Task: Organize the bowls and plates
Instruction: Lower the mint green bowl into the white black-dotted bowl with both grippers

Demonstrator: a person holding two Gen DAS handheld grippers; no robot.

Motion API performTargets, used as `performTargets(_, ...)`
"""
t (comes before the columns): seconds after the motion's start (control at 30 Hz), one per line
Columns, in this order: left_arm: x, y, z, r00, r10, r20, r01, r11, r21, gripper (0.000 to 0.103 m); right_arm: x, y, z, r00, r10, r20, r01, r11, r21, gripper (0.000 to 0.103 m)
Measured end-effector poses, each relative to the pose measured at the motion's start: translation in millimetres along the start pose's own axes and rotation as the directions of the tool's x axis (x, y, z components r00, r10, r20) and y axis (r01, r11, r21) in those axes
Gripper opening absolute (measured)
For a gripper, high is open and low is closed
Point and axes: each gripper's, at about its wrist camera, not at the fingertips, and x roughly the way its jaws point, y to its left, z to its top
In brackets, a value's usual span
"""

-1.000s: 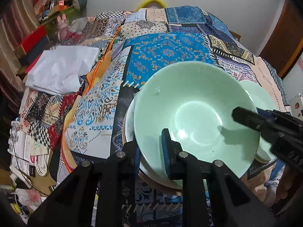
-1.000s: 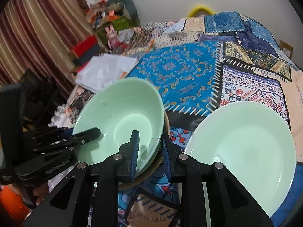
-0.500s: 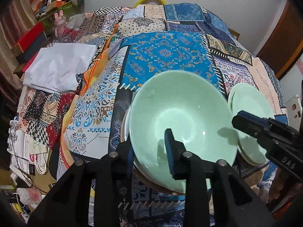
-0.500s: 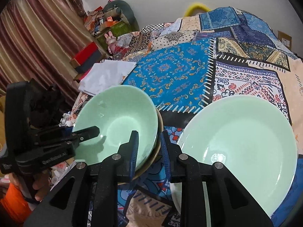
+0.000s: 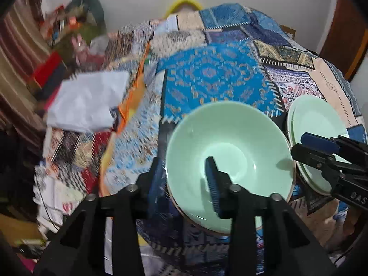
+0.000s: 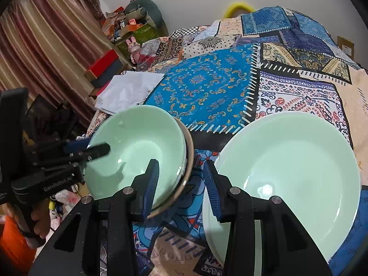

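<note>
Patchwork-covered bed (image 6: 207,92), green bowl (image 5: 230,151) on a stack at its 7 o'clock edge, green plate (image 6: 287,172) at 4 o'clock, left gripper (image 5: 184,181) and right gripper (image 6: 181,184) straddling opposite bowl rims, jaws just opened, pads clear, nothing gripped.

The green bowl (image 6: 138,147) looks like glazed ceramic, smooth and glossy, with small bright reflections. The green plate (image 6: 287,174) has the same shiny glaze. The patchwork cloth (image 6: 207,92) under them is a matt printed fabric. The tool (image 6: 180,181) is matt black plastic with ribbed blue pads (image 6: 151,184).
</note>
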Motion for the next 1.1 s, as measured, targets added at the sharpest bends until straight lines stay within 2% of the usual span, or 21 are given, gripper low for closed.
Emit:
performTargets(0.03,-3,1,0,1.0,0.001,0.008,-0.001,1.0,0.005,0.049,1,0,0,1.0,0.001,-0.002,-0.001,1.0,0.0,0.037)
performTargets(0.17,-1,11,-6,1.0,0.002,-0.001,-0.002,1.0,-0.006,0.049,6,2,0,1.0,-0.001,-0.013,0.001,1.0,-0.005,0.037)
performTargets(0.37,19,26,-24,0.992,-0.095,-0.082,0.089,0.993,-0.077,0.049,18,3,-2,0.999,-0.002,-0.049,0.002,1.0,-0.009,0.037)
performTargets(0.47,25,28,-29,0.987,-0.136,-0.086,0.127,0.986,-0.105,0.05,25,5,-3,0.998,-0.002,-0.07,0.001,1.0,-0.016,0.037)
performTargets(0.53,28,31,-30,0.981,-0.172,-0.085,0.161,0.979,-0.125,0.05,30,8,-4,0.997,-0.003,-0.082,0.001,1.0,-0.024,0.037)
performTargets(0.7,45,38,-34,0.954,-0.274,-0.122,0.248,0.949,-0.194,0.052,42,13,-4,0.994,0.002,-0.114,-0.006,0.999,-0.04,0.037)
performTargets(0.73,47,37,-34,0.953,-0.274,-0.127,0.247,0.949,-0.195,0.055,44,14,-4,0.993,0.0,-0.117,-0.005,0.999,-0.043,0.037)
performTargets(0.9,57,33,-36,0.95,-0.286,-0.126,0.259,0.946,-0.194,0.055,51,16,-5,0.992,-0.003,-0.123,-0.003,0.999,-0.05,0.039)
performTargets(0.97,55,29,-36,0.951,-0.291,-0.108,0.27,0.947,-0.176,0.049,51,16,-4,0.994,-0.01,-0.113,0.004,0.999,-0.053,0.038)
performTargets(1.0,54,29,-36,0.949,-0.299,-0.103,0.279,0.945,-0.169,0.042,51,16,-4,0.994,-0.011,-0.108,0.005,0.999,-0.051,0.037)
performTargets(1.1,51,24,-36,0.957,-0.275,-0.089,0.26,0.953,-0.155,0.043,52,18,-5,0.995,-0.031,-0.097,0.025,0.998,-0.061,0.036)
